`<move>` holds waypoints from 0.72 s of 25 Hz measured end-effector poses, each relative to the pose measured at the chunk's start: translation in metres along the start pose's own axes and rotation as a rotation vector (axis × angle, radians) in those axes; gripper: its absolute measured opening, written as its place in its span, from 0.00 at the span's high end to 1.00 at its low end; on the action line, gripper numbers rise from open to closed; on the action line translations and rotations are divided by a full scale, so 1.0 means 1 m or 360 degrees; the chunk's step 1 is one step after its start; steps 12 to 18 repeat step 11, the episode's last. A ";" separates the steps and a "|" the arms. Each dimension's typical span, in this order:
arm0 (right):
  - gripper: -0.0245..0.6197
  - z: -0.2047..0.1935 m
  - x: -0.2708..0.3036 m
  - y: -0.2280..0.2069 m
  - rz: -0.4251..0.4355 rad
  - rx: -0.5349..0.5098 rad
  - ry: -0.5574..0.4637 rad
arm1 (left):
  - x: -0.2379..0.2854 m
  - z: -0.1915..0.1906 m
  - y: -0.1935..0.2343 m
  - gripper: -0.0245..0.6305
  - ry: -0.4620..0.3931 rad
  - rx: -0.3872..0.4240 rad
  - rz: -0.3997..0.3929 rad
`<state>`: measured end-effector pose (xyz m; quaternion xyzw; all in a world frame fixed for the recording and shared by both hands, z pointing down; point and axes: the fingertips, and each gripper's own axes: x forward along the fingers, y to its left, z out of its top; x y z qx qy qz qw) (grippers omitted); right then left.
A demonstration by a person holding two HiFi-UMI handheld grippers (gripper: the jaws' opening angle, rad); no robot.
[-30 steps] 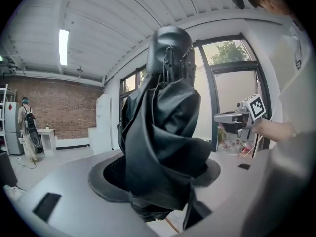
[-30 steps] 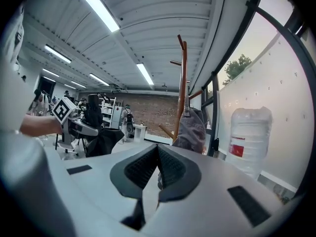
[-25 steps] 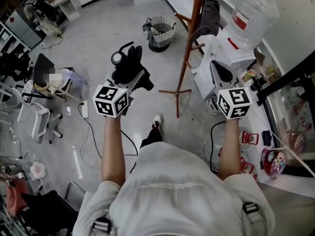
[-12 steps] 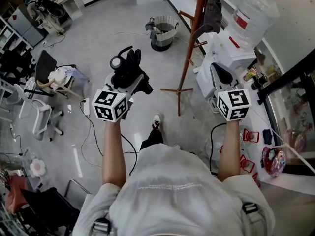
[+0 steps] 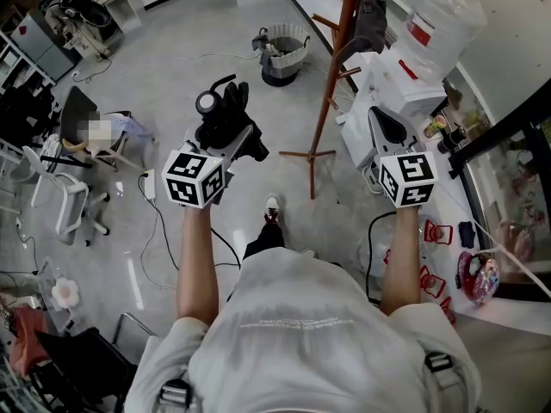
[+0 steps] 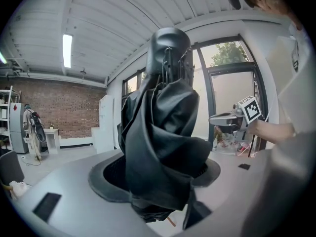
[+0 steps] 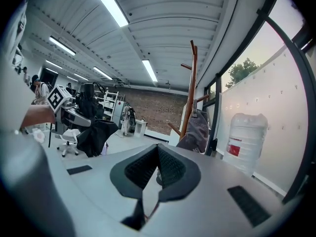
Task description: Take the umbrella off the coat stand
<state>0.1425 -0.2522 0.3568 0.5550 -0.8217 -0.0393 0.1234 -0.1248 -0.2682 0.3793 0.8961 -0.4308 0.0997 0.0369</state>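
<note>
A black folded umbrella [image 5: 225, 120] is held away from the stand, over the floor, by my left gripper [image 5: 231, 141], which is shut on it. In the left gripper view the umbrella [image 6: 160, 132] fills the space between the jaws of the left gripper [image 6: 158, 181], its fabric bunched and its rounded end up. The brown wooden coat stand [image 5: 331, 67] stands ahead to the right, with a grey bag [image 5: 370, 20] hanging on it. My right gripper [image 5: 383, 126] is right of the stand's foot. In its own view the right gripper [image 7: 158, 149] is shut and empty, with the coat stand [image 7: 190, 93] ahead.
A white water dispenser with a large bottle [image 5: 435, 24] stands just right of the stand, by a glass wall. A round bin [image 5: 282, 54] sits on the floor beyond. Cables [image 5: 159, 222], chairs [image 5: 69, 205] and clutter are on the left. The person's foot [image 5: 272, 211] is below.
</note>
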 end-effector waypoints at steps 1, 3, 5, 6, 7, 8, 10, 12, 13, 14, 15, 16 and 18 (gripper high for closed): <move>0.93 -0.001 0.000 0.000 -0.0003 0.0001 0.0004 | 0.001 0.000 0.000 0.50 0.0002 0.0001 -0.0004; 0.93 -0.002 0.001 0.000 -0.0004 0.0000 0.0010 | 0.002 -0.001 0.000 0.50 0.0005 0.0001 -0.0009; 0.93 -0.003 0.003 0.000 -0.0002 0.0000 0.0016 | 0.004 -0.002 0.001 0.50 0.0009 -0.0003 -0.0014; 0.93 -0.004 0.004 0.000 -0.0002 0.0000 0.0020 | 0.005 -0.003 0.002 0.50 0.0012 -0.0005 -0.0016; 0.93 -0.005 0.005 0.000 -0.0001 0.0000 0.0023 | 0.007 -0.004 0.002 0.50 0.0014 -0.0006 -0.0018; 0.93 -0.006 0.006 -0.001 -0.0001 0.0000 0.0026 | 0.008 -0.004 0.003 0.50 0.0017 -0.0008 -0.0019; 0.93 -0.007 0.008 -0.002 0.0000 0.0000 0.0032 | 0.011 -0.006 0.004 0.50 0.0024 -0.0010 -0.0021; 0.93 -0.008 0.010 -0.002 0.0001 0.0000 0.0035 | 0.013 -0.007 0.004 0.50 0.0027 -0.0012 -0.0022; 0.93 -0.008 0.010 -0.002 0.0001 0.0000 0.0035 | 0.013 -0.007 0.004 0.50 0.0027 -0.0012 -0.0022; 0.93 -0.008 0.010 -0.002 0.0001 0.0000 0.0035 | 0.013 -0.007 0.004 0.50 0.0027 -0.0012 -0.0022; 0.93 -0.008 0.010 -0.002 0.0001 0.0000 0.0035 | 0.013 -0.007 0.004 0.50 0.0027 -0.0012 -0.0022; 0.93 -0.008 0.010 -0.002 0.0001 0.0000 0.0035 | 0.013 -0.007 0.004 0.50 0.0027 -0.0012 -0.0022; 0.93 -0.008 0.010 -0.002 0.0001 0.0000 0.0035 | 0.013 -0.007 0.004 0.50 0.0027 -0.0012 -0.0022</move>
